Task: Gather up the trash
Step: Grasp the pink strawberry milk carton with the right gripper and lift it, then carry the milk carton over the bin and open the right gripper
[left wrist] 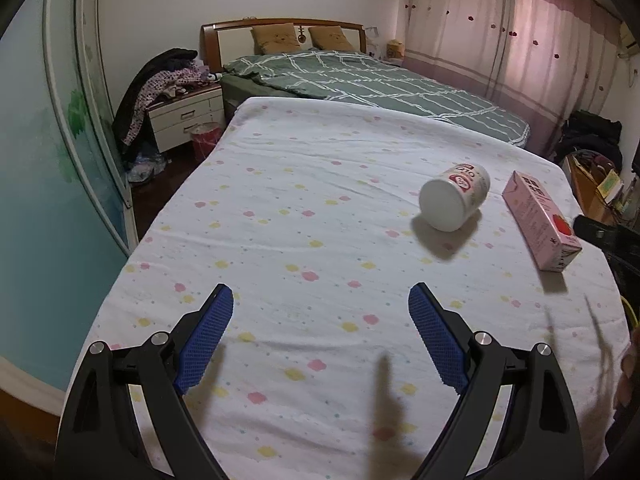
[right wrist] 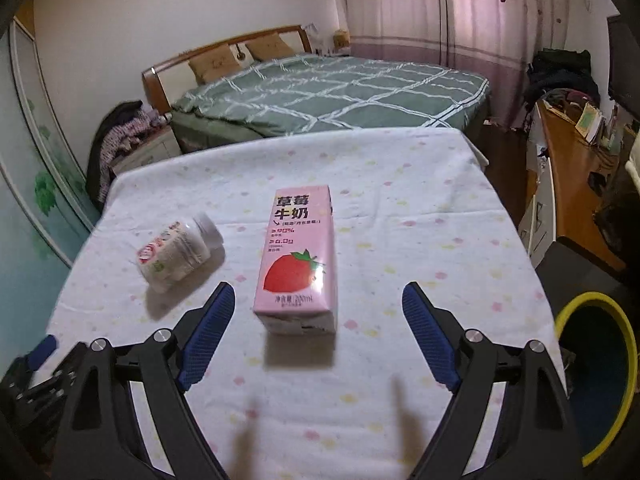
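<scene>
A white plastic drink bottle (left wrist: 454, 196) with a red label lies on its side on the table's flowered cloth (left wrist: 300, 240), ahead and to the right of my left gripper (left wrist: 320, 300), which is open and empty. The pink strawberry milk carton (left wrist: 542, 224) lies flat further right. In the right wrist view the milk carton (right wrist: 298, 258) lies straight ahead, just beyond and between the fingertips of my right gripper (right wrist: 318, 300), which is open and not touching it. The bottle (right wrist: 176, 256), blurred, lies left of the carton. The left gripper's blue pad (right wrist: 44, 346) shows at the lower left.
A bin with a yellow rim (right wrist: 596, 376) stands beside the table at the right. A green-quilted bed (left wrist: 360, 84) lies beyond the table, with a nightstand (left wrist: 184, 116) piled with clothes and a small red bin (left wrist: 206, 140). A cluttered wooden desk (right wrist: 572, 160) lines the right wall.
</scene>
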The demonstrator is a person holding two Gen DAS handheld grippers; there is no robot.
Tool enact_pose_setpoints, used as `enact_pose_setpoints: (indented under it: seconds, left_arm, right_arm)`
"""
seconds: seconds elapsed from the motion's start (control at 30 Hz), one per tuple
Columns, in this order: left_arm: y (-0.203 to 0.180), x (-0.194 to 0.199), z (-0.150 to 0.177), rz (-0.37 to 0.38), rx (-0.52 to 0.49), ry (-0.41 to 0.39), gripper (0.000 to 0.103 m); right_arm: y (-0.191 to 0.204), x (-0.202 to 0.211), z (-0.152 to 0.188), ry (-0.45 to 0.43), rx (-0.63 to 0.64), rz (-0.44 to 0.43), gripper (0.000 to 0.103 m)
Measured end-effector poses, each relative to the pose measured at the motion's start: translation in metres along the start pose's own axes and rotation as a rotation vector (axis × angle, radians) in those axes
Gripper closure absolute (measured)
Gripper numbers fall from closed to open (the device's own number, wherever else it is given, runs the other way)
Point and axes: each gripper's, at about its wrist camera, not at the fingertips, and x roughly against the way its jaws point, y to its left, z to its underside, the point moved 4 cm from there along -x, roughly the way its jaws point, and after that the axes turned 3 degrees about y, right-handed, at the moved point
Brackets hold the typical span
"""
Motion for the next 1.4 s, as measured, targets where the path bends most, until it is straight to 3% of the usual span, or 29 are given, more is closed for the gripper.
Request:
enact_pose_setpoints:
  seconds: [0.33, 0.5, 0.53, 0.67, 0.77, 1.17, 1.4]
  left_arm:
    - [0.004, -0.006, 0.001, 0.033, 0.035, 0.031, 0.015]
    - [0.003, -0.007, 0.001, 0.033, 0.029, 0.033, 0.015]
    - [0.002, -0.007, 0.001, 0.032, 0.027, 0.032, 0.015]
    - [0.002, -0.007, 0.001, 0.032, 0.027, 0.031, 0.015]
    - [0.002, -0.008, 0.001, 0.035, 0.033, 0.037, 0.015]
    - [0.001, -0.011, 0.0, 0.039, 0.03, 0.041, 0.015]
    - [-0.001, -0.011, -0.001, 0.038, 0.025, 0.042, 0.015]
  right_arm:
    - [0.008, -0.041, 0.001, 0.075, -0.005, 0.031, 0.022]
    - [0.012, -0.045, -0.005, 0.062, 0.011, 0.046, 0.025]
    - [0.014, -0.047, -0.006, 0.061, 0.017, 0.052, 0.027]
    - [0.014, -0.056, -0.005, 0.093, 0.018, 0.048, 0.053]
    - [0.013, -0.054, -0.005, 0.092, 0.02, 0.054, 0.054]
    - [-0.005, -0.011, 0.0, 0.023, 0.001, 0.054, 0.054]
    - [-0.065, 0.039, 0.019, -0.074, -0.122, 0.125, 0.054]
